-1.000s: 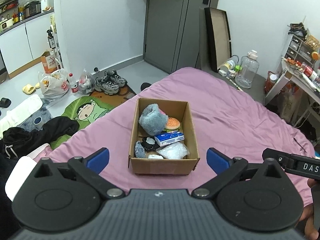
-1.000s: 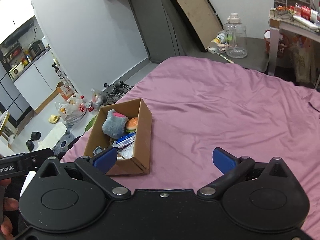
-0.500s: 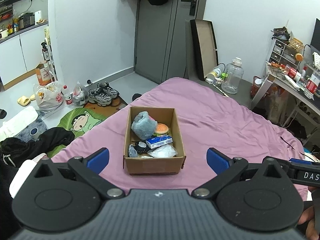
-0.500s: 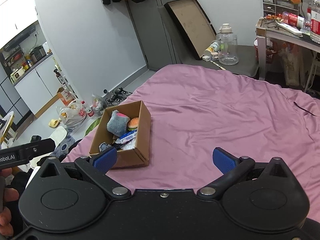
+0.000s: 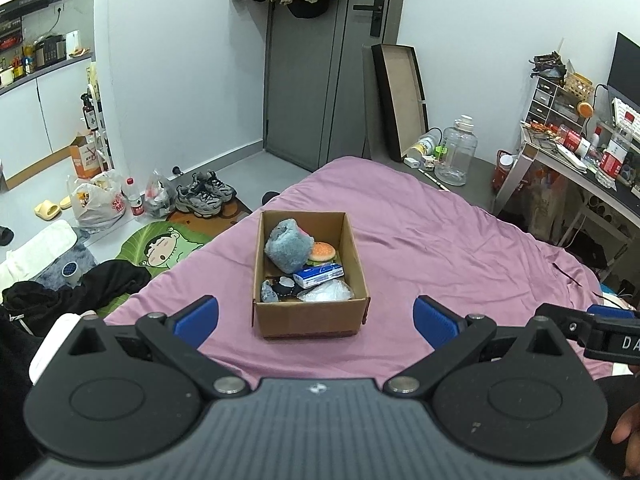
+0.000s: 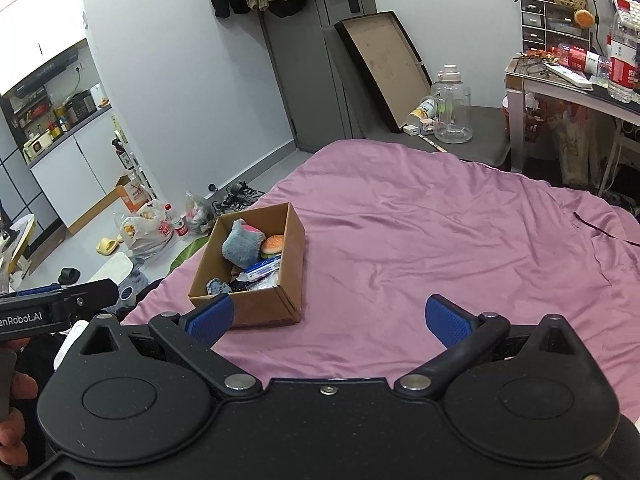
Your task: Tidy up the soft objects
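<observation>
Soft objects sit together in the box point(image 5: 308, 280), which stands on the bed point(image 5: 440, 248) near its left edge, straight ahead of your left gripper point(image 5: 316, 316) and well apart from both grippers. Inside you can see a grey plush point(image 5: 289, 245) at the far end, a burger toy point(image 5: 322, 251) touching it, a blue tissue pack point(image 5: 318, 274) in the middle, a clear bag point(image 5: 329, 292) at the near right corner, and a small dark toy point(image 5: 282, 287) beside a little grey one point(image 5: 269, 293) at the near left.

Both grippers are spread wide with nothing between the fingers; the right gripper point(image 6: 328, 322) looks at the box from its right side.

I think the first risk is the crowding. The things touch each other, so if you close on the tissue pack or the plush you may catch also the neighbour, and it can fall on the way out. The clear bag looks slippery and thin; a pinch on a loose fold may slide off or tear.

The box is light cardboard on soft bedding. If a finger pushes on its wall, the box can slide or tip toward the bed edge, and beyond that edge is the floor with clothes point(image 5: 68, 292) and shoes point(image 5: 204, 196).

Your two grippers are just beside each other, so if both reach into the box together they could collide.

The plush is bulky; a shallow grip on the fur only may let it drop.
</observation>
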`<state>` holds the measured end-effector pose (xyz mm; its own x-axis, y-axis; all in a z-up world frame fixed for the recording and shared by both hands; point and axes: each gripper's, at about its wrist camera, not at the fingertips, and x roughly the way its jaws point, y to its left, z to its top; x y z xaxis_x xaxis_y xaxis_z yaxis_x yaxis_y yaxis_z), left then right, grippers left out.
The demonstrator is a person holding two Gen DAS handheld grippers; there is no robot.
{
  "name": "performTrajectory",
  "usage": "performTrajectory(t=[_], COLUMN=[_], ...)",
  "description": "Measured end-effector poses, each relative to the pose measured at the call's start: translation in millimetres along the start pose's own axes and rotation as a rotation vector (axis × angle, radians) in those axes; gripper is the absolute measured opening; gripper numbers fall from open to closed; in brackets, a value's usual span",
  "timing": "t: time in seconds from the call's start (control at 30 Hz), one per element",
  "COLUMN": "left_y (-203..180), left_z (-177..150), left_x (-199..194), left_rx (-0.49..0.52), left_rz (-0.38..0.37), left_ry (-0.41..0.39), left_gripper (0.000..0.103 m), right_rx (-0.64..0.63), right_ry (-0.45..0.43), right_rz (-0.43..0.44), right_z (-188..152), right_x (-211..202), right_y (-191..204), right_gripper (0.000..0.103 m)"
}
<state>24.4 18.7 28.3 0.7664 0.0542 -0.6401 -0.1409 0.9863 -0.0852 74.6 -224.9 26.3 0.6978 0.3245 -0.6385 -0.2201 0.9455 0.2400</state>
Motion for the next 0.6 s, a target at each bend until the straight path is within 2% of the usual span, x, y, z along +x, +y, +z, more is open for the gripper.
performTrajectory(t=[0.6], left_y=[3.8], left_z=[-4.9], left_x=[-3.5], left_rx=[-0.005], left_rz=[-0.007], left_ry=[0.001], left_gripper=[0.103], right_rx=[0.004], right_ry=[0.004], right_rz=[-0.010], right_z=[-4.9], right_x=[-1.3], right_y=[-1.4], right_gripper=[0.103])
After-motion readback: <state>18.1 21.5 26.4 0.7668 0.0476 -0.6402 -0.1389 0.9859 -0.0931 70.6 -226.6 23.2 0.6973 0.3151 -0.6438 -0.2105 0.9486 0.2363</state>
